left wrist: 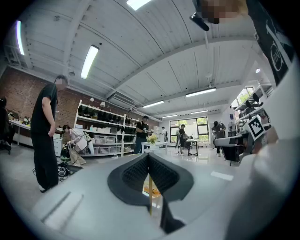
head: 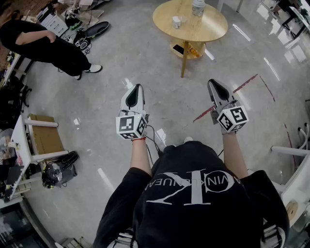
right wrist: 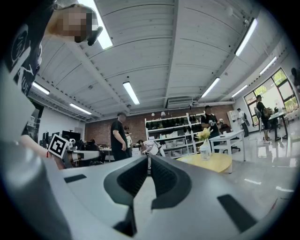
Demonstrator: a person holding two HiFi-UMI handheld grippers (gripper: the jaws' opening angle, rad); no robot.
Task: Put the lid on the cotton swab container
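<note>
A round yellow table (head: 208,29) stands ahead on the floor. On it is a small white container (head: 177,22), too small for me to tell whether it has a lid, and a clear vase (head: 197,7) behind it. My left gripper (head: 137,87) and right gripper (head: 212,82) are held out side by side over the bare floor, well short of the table. Both are shut with nothing between the jaws. The right gripper view shows its tips (right wrist: 149,157) meeting, with the table (right wrist: 213,162) and vase (right wrist: 205,149) beyond. In the left gripper view its tips (left wrist: 148,155) also meet.
A person in black (head: 46,46) stands at the far left by shelves and bags. A cardboard box (head: 46,138) and a white frame (head: 38,156) are at my left. Red tape lines (head: 227,99) cross the floor on the right. The table's lower shelf holds a phone (head: 178,49).
</note>
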